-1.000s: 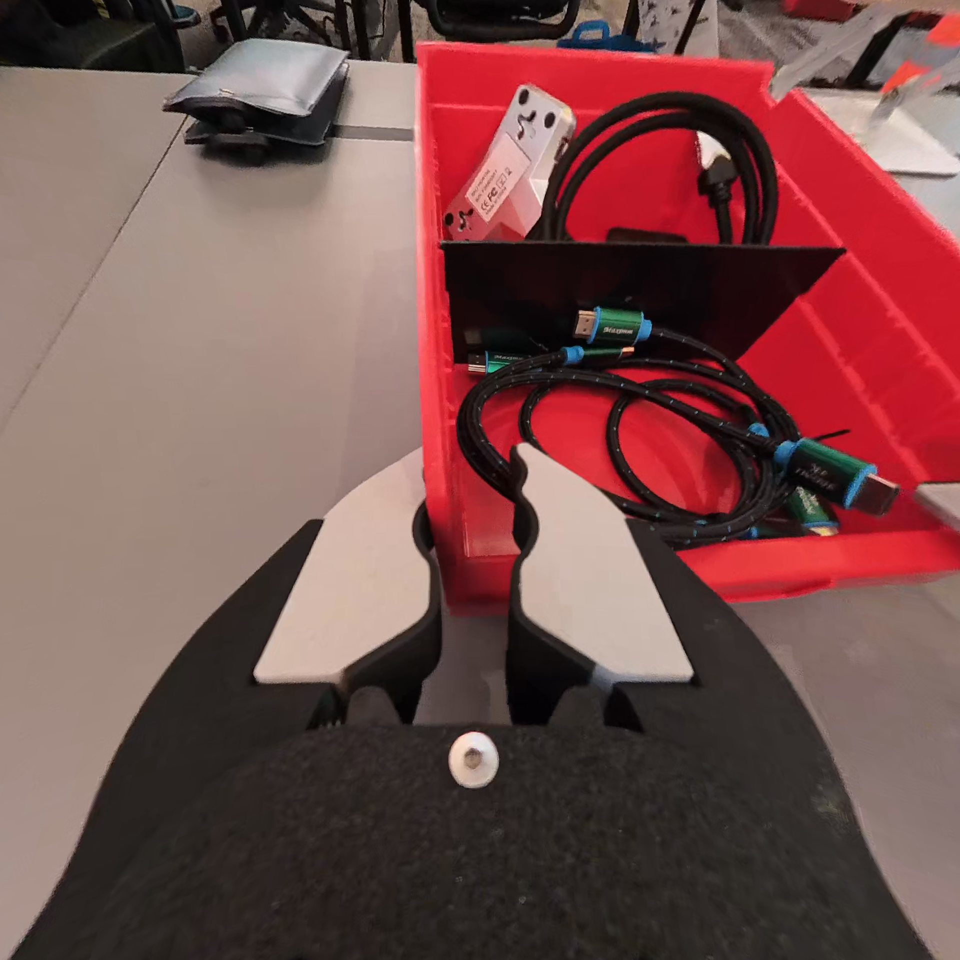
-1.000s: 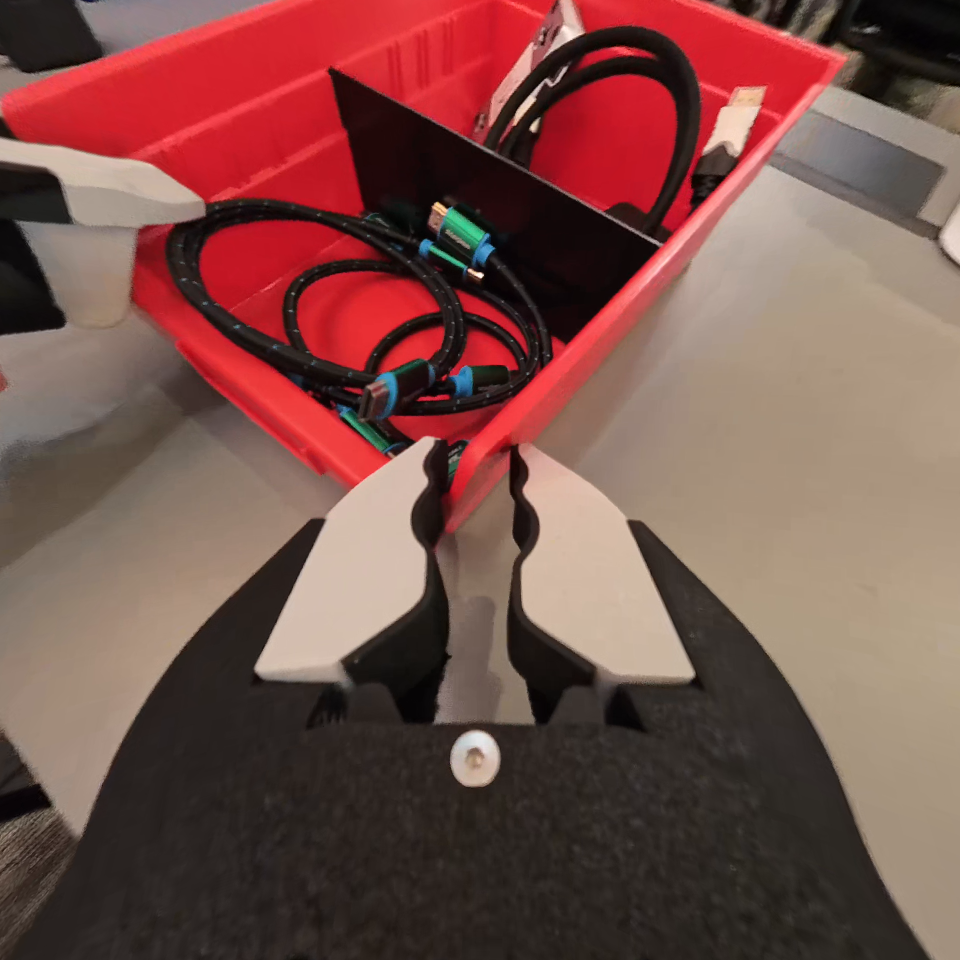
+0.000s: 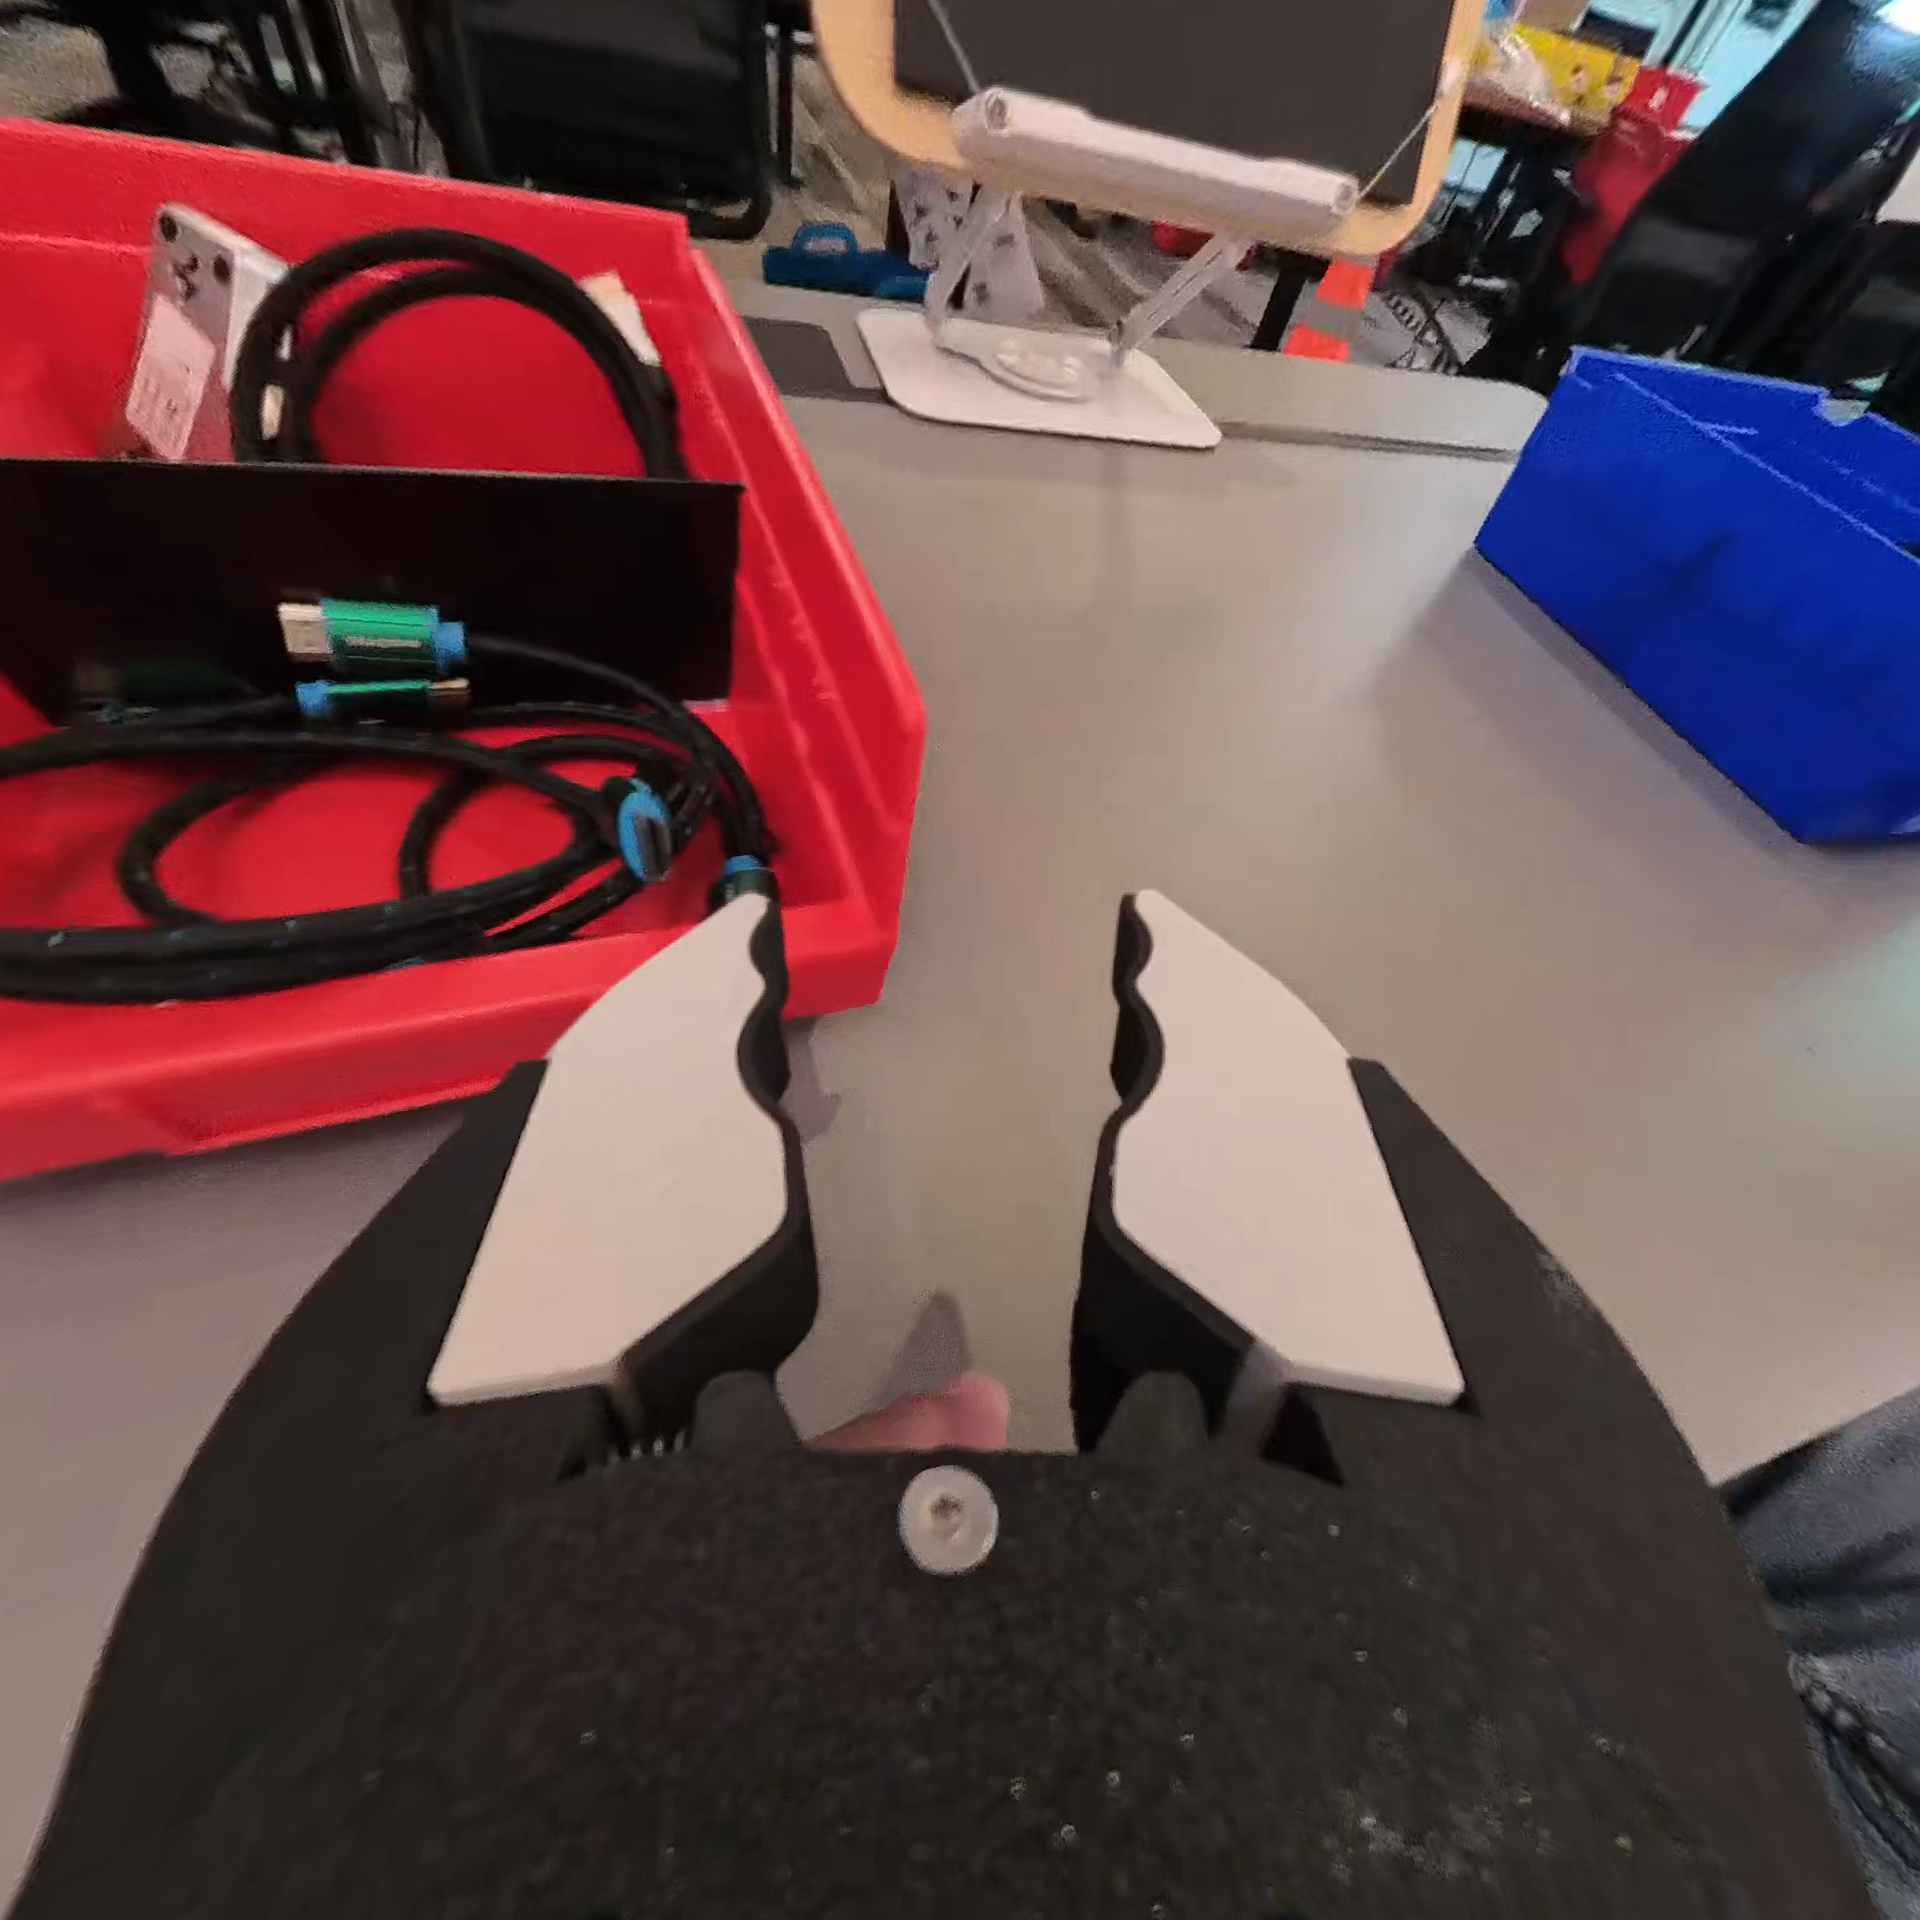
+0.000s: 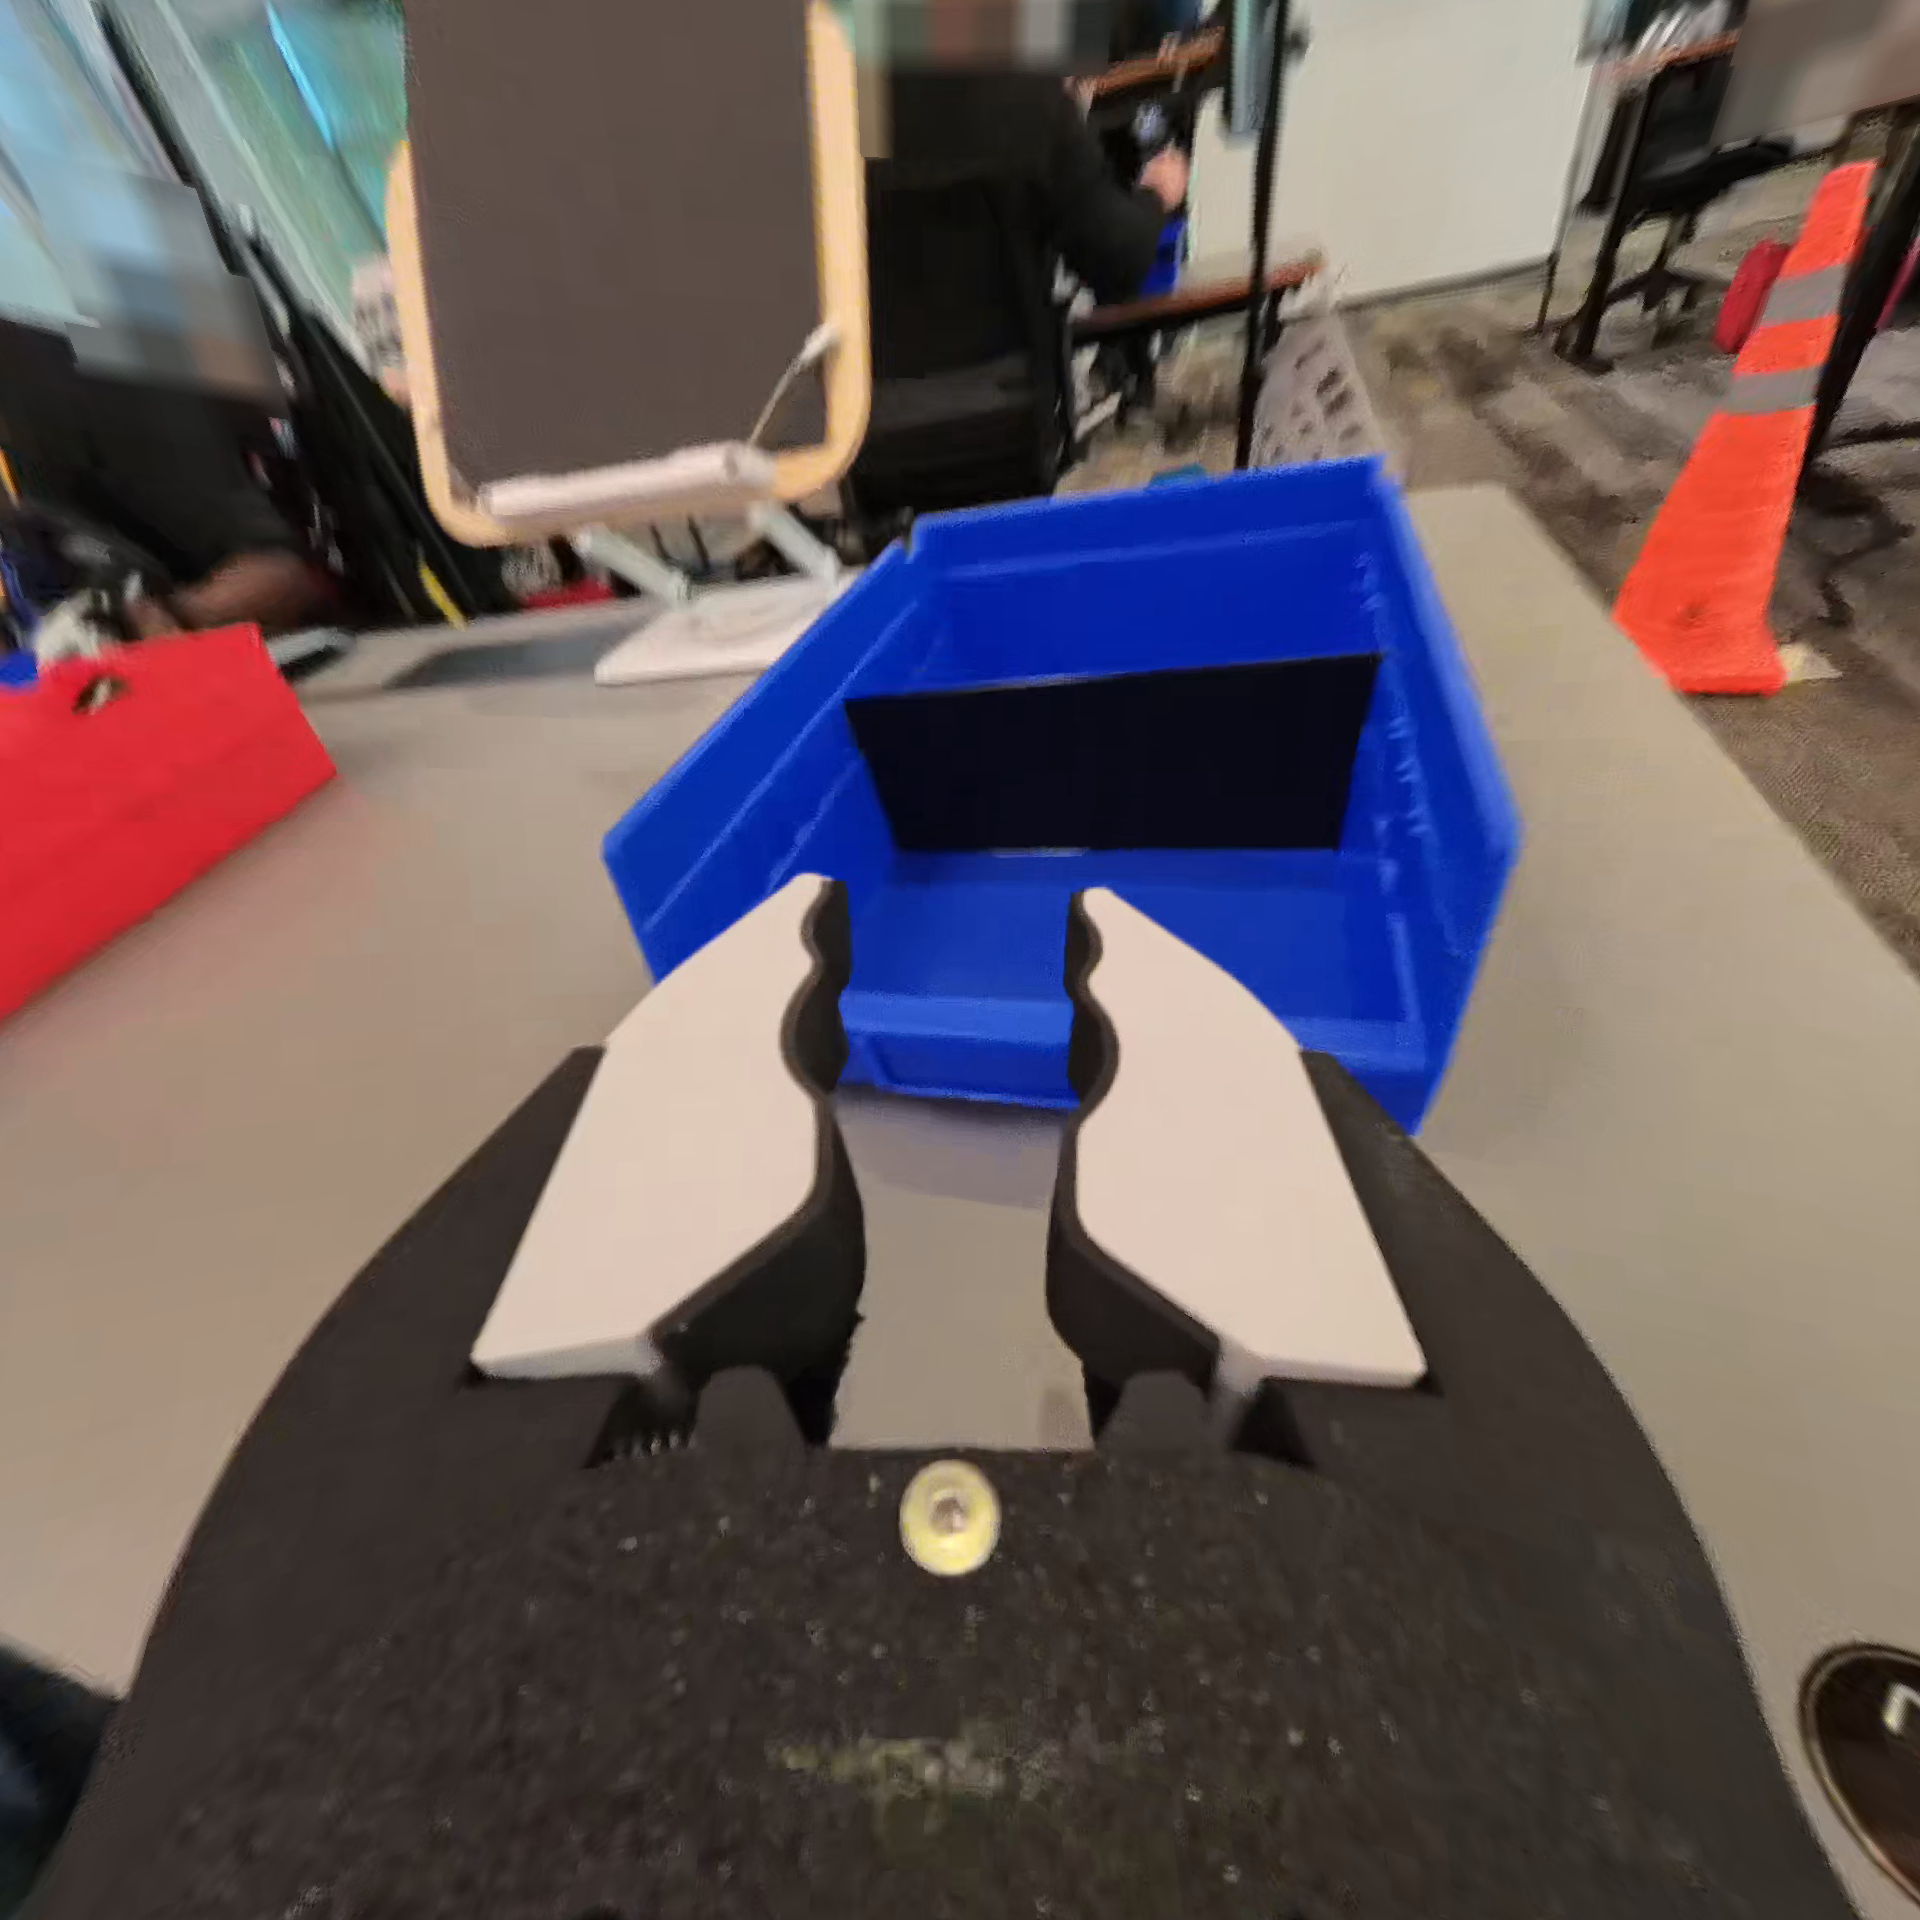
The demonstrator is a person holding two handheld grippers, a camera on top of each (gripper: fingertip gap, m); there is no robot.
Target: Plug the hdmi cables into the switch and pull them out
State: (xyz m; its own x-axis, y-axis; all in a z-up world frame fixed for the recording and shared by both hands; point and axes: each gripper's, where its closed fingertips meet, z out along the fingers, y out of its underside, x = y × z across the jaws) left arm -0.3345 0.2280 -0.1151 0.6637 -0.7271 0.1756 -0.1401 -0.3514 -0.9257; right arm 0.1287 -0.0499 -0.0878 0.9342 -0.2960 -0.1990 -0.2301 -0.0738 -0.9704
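Left wrist view, cables: the braided black cables (image 3: 343, 831) are lying coiled in the front compartment of the red bin (image 3: 831, 727), up and to the left of the left gripper (image 3: 945, 914); two green plugs (image 3: 374, 639) are resting against the black divider (image 3: 416, 551).
Left wrist view, switch: the white switch box (image 3: 182, 332) is leaning in the rear compartment behind the divider, beside a smooth black cable (image 3: 447, 312), well away from the tool.
Left wrist view, tool: the left gripper's fingers (image 3: 665, 1122) are standing wide apart, gripping nothing, over bare grey table (image 3: 1195, 675); the left fingertip is overlapping the bin's near right corner in the picture, contact unclear.
Left wrist view, pose: the gripper is pointing forward and slightly down, just right of the red bin.
Right wrist view, cables: none are showing here; only an end wall of the red bin (image 4: 135, 779) is sitting far left.
Right wrist view, tool: the right gripper (image 4: 951, 904) is spread apart and empty, its fingers (image 4: 1195, 1122) framing the front of the blue bin (image 4: 1455, 883), which is holding a dark divider (image 4: 1112, 758).
Right wrist view, pose: the gripper is hanging level above the table, aimed at the blue bin.
Right wrist view, background: a tablet on a white stand (image 4: 623, 260) is standing behind.
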